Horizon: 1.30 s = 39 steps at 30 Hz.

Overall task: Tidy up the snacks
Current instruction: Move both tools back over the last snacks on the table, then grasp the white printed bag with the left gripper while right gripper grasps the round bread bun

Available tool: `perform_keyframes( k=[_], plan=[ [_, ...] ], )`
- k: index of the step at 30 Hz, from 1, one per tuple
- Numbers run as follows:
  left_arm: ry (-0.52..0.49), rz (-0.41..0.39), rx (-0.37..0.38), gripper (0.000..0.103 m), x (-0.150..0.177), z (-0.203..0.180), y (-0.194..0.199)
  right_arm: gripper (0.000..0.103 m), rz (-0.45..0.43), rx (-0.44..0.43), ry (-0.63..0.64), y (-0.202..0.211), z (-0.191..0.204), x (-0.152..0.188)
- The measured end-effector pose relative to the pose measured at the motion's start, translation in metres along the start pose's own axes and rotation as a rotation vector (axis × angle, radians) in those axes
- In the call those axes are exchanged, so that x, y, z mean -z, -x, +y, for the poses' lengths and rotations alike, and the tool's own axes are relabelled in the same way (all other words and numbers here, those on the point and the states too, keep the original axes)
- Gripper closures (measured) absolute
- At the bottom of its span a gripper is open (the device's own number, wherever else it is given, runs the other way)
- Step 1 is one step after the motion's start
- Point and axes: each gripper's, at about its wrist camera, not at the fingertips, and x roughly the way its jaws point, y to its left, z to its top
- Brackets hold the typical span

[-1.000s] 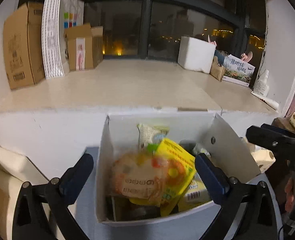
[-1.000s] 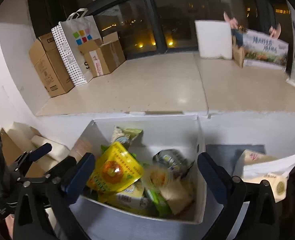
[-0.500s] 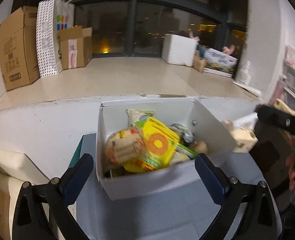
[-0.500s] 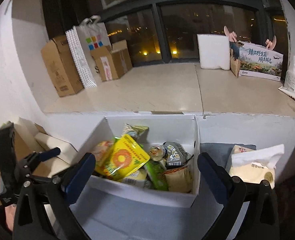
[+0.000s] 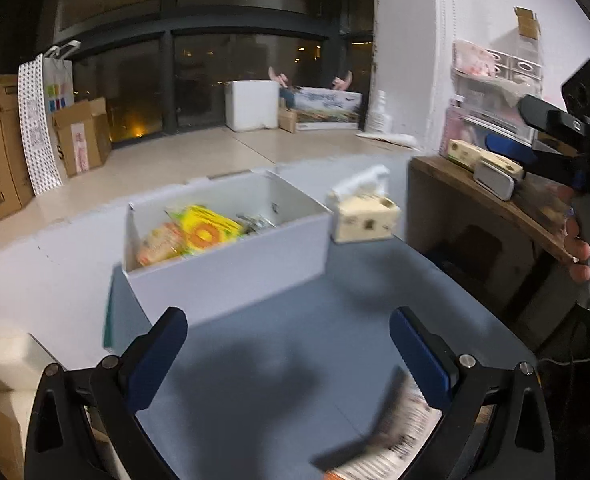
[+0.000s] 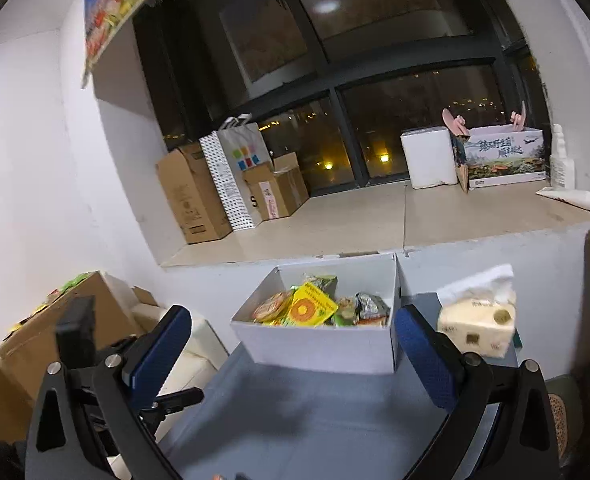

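A white box [image 5: 231,276] [image 6: 327,346] stands at the far end of a blue-grey table [image 5: 295,340] [image 6: 295,412]. It holds several snack packets, among them a yellow packet [image 5: 205,232] [image 6: 311,310] and an orange round one [image 5: 161,242] [image 6: 271,310]. My left gripper [image 5: 289,354] is open over the bare table, well short of the box. My right gripper [image 6: 293,356] is also open, back from the box and higher. A blurred printed packet [image 5: 391,444] lies on the table near the left gripper's right finger.
A tissue pack [image 5: 363,218] [image 6: 475,324] sits right of the box. A wooden shelf [image 5: 487,204] with small items stands at the right. Cardboard boxes [image 6: 191,196] and a paper bag [image 6: 235,176] line the window ledge. A person's hand [image 5: 575,248] holds the other gripper.
Both grippers have pulled back and up from the box, which now looks smaller and farther. The left view has swung right, bringing the shelf and a blurred packet into view.
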Motion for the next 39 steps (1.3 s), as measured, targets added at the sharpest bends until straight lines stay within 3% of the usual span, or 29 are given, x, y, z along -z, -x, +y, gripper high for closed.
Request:
perform_keyframes(
  k=[5, 11, 17, 23, 24, 25, 27, 30, 34, 39],
  plan=[
    [-0.027, 0.045, 0.060, 0.000, 0.032, -0.033, 0.000, 0.000, 0.001, 0.083, 0.027, 0.046, -0.001, 0.042],
    [-0.090, 0.159, 0.137, 0.000, 0.072, -0.068, -0.012, 0.000, 0.121, 0.194, 0.009, 0.066, -0.013, 0.114],
    [-0.186, 0.256, 0.201, 0.000, 0.099, -0.091, -0.038, 0.000, 0.253, 0.249, -0.038, 0.070, -0.037, 0.182],
    [-0.304, 0.362, 0.247, 0.000, 0.114, -0.103, -0.078, 0.000, 0.302, 0.255, -0.074, 0.070, -0.044, 0.212],
    [-0.322, 0.376, 0.269, 0.003, 0.117, -0.105, -0.082, 0.000, 0.309, 0.256, -0.070, 0.069, -0.044, 0.213],
    [-0.352, 0.394, 0.292, 0.020, 0.119, -0.108, -0.086, 0.000, 0.319, 0.257, -0.061, 0.068, -0.043, 0.214],
    [-0.359, 0.404, 0.258, 0.056, 0.119, -0.110, -0.090, 0.000, 0.335, 0.265, -0.042, 0.065, -0.040, 0.216],
    [-0.320, 0.345, 0.224, 0.060, 0.113, -0.105, -0.083, 0.000, 0.359, 0.261, -0.013, 0.058, -0.035, 0.220],
    [-0.188, 0.283, 0.224, 0.060, 0.102, -0.088, -0.064, 0.000, 0.423, 0.234, 0.033, 0.043, -0.028, 0.227],
    [-0.093, 0.194, 0.215, 0.060, 0.096, -0.068, -0.023, 0.000, 0.517, 0.247, 0.199, 0.011, -0.019, 0.240]
  ],
)
